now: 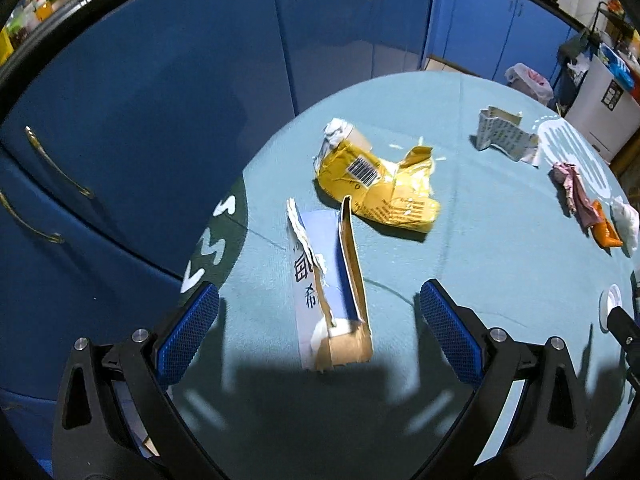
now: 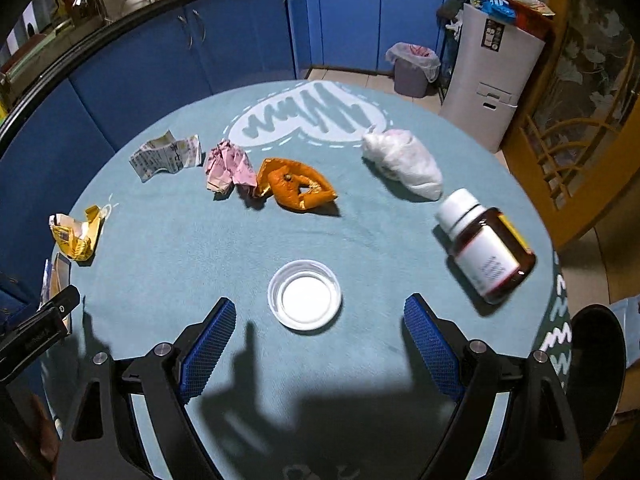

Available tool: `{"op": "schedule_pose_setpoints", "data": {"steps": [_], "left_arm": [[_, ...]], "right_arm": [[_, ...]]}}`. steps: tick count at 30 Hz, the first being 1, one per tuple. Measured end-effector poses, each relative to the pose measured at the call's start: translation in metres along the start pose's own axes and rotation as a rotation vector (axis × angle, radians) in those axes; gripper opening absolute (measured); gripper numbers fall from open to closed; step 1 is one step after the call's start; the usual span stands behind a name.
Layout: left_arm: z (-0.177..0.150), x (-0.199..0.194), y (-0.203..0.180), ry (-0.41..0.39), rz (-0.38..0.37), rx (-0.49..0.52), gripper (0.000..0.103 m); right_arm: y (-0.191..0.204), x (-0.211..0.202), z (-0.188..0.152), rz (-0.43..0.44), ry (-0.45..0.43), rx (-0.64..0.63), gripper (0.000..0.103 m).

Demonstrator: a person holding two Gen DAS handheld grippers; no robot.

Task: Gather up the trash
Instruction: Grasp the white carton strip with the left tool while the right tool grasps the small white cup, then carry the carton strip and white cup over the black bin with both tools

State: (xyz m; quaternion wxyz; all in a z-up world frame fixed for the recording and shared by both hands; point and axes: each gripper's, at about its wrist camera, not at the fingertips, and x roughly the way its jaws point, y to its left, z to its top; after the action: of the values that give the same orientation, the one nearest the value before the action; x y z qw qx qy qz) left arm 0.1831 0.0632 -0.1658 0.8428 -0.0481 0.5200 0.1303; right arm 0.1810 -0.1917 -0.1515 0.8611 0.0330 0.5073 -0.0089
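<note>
My left gripper (image 1: pixel 319 312) is spread wide with nothing in it, hovering above the round table (image 1: pixel 500 248); a torn cardboard box (image 1: pixel 330 280) with a blue-and-white printed face lies lengthwise between my two blue pads, its near end just ahead of them, touching neither. Just beyond its far end sits a crumpled yellow wrapper (image 1: pixel 380 184), and farther off to my right a folded printed paper (image 1: pixel 502 138). My right gripper (image 2: pixel 320 328) is equally wide and empty, with a clear plastic lid (image 2: pixel 305 294) lying flat on the cloth between the fingertips, slightly ahead of them. Ahead and to the right of that tool a brown pill bottle (image 2: pixel 486 246) with a white cap lies on its side. Farther ahead are orange peel (image 2: pixel 296 184), touching a crumpled pink paper (image 2: pixel 230 164) to its left, and a white plastic wad (image 2: pixel 404 162) to the right.
</note>
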Motion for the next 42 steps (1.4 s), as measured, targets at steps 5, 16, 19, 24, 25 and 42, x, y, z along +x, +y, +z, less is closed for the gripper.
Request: {"op": "schedule_pose_setpoints", "data": {"steps": [5, 16, 19, 24, 25, 42], "left_arm": [[0.002, 0.007, 0.008, 0.002, -0.041, -0.023, 0.088], [-0.002, -0.004, 0.027, -0.030, -0.002, -0.068, 0.040], [-0.002, -0.007, 0.035, -0.021, -0.019, -0.091, 0.034], [-0.004, -0.021, 0.031, -0.042, -0.055, -0.081, 0.034], [-0.005, -0.027, 0.027, -0.053, -0.065, -0.068, 0.034], [-0.028, -0.086, -0.081, -0.134, -0.169, 0.172, 0.034]], "right_arm": [[0.005, 0.013, 0.001, -0.007, 0.032, -0.009, 0.084], [0.016, 0.011, -0.002, 0.010, 0.012, -0.052, 0.039], [0.017, 0.006, -0.007, 0.018, 0.000, -0.052, 0.039], [0.013, -0.009, -0.008, 0.026, -0.034, -0.043, 0.039], [0.011, -0.013, -0.009, 0.026, -0.042, -0.040, 0.039], [-0.058, -0.060, -0.033, 0.003, -0.118, 0.088, 0.039]]}}
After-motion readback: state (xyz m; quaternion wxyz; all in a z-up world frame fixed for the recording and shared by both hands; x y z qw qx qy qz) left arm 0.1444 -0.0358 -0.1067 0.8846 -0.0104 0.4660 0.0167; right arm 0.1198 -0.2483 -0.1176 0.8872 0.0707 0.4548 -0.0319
